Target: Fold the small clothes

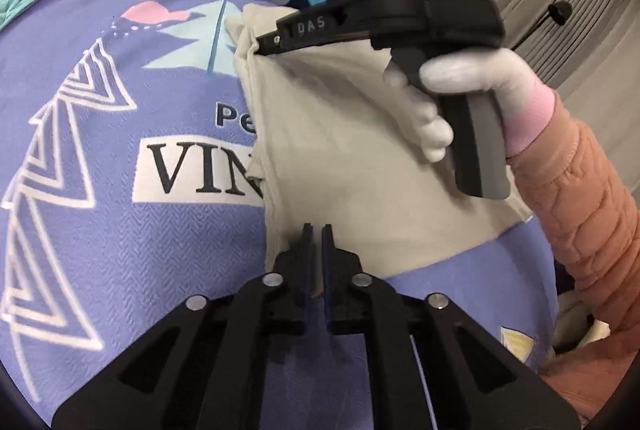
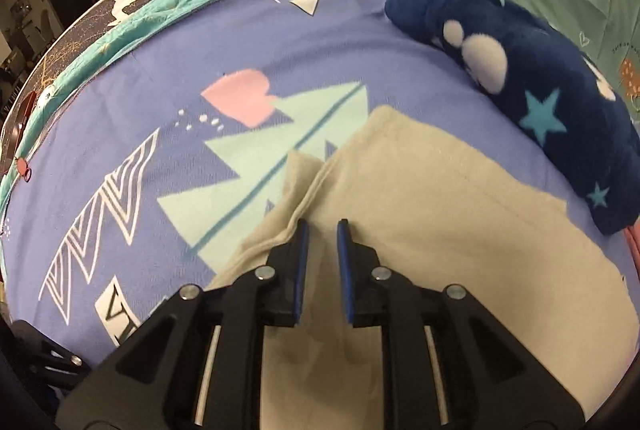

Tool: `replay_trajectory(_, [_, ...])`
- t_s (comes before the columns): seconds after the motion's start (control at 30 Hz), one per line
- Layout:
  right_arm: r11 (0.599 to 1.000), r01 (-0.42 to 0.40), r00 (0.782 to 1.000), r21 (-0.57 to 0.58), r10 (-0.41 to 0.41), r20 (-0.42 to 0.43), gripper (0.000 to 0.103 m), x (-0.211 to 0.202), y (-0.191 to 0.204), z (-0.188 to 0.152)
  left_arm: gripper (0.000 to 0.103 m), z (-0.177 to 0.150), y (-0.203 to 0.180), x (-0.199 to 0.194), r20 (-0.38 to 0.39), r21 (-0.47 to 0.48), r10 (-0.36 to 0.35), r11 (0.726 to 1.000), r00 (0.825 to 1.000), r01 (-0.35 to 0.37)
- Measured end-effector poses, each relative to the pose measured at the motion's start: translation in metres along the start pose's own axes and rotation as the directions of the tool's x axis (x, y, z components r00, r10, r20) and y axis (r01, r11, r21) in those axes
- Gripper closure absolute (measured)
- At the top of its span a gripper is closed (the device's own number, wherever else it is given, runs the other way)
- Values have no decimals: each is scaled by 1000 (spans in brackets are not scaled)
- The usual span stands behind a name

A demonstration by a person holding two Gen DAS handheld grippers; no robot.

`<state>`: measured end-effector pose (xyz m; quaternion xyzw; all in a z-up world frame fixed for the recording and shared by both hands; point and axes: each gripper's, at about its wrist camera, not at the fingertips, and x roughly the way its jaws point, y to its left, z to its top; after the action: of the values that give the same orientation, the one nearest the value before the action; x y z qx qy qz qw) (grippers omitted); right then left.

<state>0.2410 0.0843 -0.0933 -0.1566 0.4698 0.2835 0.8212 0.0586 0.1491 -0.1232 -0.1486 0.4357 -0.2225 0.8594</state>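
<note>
Left wrist view: cream garment (image 1: 360, 166), folded flat.

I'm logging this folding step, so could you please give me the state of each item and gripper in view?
Left gripper: jaws nearly closed, pinching the near edge of the cream garment.
Right gripper: jaws narrowly apart over the garment's far corner; grip unclear.
Cream garment: lying on the bedspread, partly folded, edges doubled.
Navy star garment: crumpled, unfolded, beyond the cream one.
Purple bedspread: spread flat.
</note>
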Motion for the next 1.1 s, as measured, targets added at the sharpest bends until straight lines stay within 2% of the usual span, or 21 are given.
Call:
replay_trajectory(0.1, [999, -30, 999, 37, 30, -9, 87, 1, -7, 3, 98, 0, 3, -1, -6, -12, -11, 1000, 1000, 11])
replay_trajectory(0.23, [996, -65, 998, 58, 65, 0, 87, 4, -13, 2, 98, 0, -1, 0, -6, 16, 14, 1000, 1000, -14])
replay_trajectory(0.43, [999, -31, 998, 19, 30, 50, 86, -1, -6, -5, 98, 0, -2, 0, 3, 27, 24, 999, 1000, -24])
replay_trajectory(0.5, [997, -38, 998, 66, 35, 45, 81, -12, -11, -7, 98, -1, -4, 0, 9, 36, 32, 999, 999, -32])
replay_trajectory(0.57, [988, 23, 994, 152, -39, 104, 77, -41, -23, -16, 98, -1, -4, -1, 13, 35, 29, 999, 999, -29])
replay_trajectory(0.63, [978, 59, 982, 200, -93, 162, 76, -67, -36, -30, 98, -2, -1, -3, 17, 24, 14, 1000, 1000, -15])
replay_trajectory(0.7, [957, 69, 972, 283, -129, 198, 76, -99, -59, -58, 98, -2, 0, -6, 25, 16, 5, 1000, 1000, -5])
replay_trajectory(0.77, [930, 70, 971, 362, -147, 190, 76, -119, -81, -89, 98, -3, -4, -12, 41, 30, 20, 999, 999, -21])
replay_trajectory(0.83, [890, 67, 975, 452, -154, 160, 76, -135, -101, -132, 97, -1, -10, -18, 60, 55, 28, 998, 998, -31])
replay_trajectory(0.93, [852, 82, 978, 516, -169, 124, 76, -148, -110, -188, 97, 5, -23, -29, 98, 96, 6, 995, 995, -15])
replay_trajectory(1.0, [829, 129, 979, 544, -195, 66, 70, -145, -110, -222, 92, 10, -32, -29, 102, 114, -24, 993, 994, 13])
replay_trajectory(1.03, [810, 135, 982, 570, -185, 30, 70, -138, -113, -242, 88, 11, -35, -23, 88, 117, -14, 993, 996, 3])
replay_trajectory(1.1, [817, 99, 976, 568, -191, 105, 70, -138, -109, -259, 82, 9, -34, 5, -4, 121, 73, 990, 997, -72])
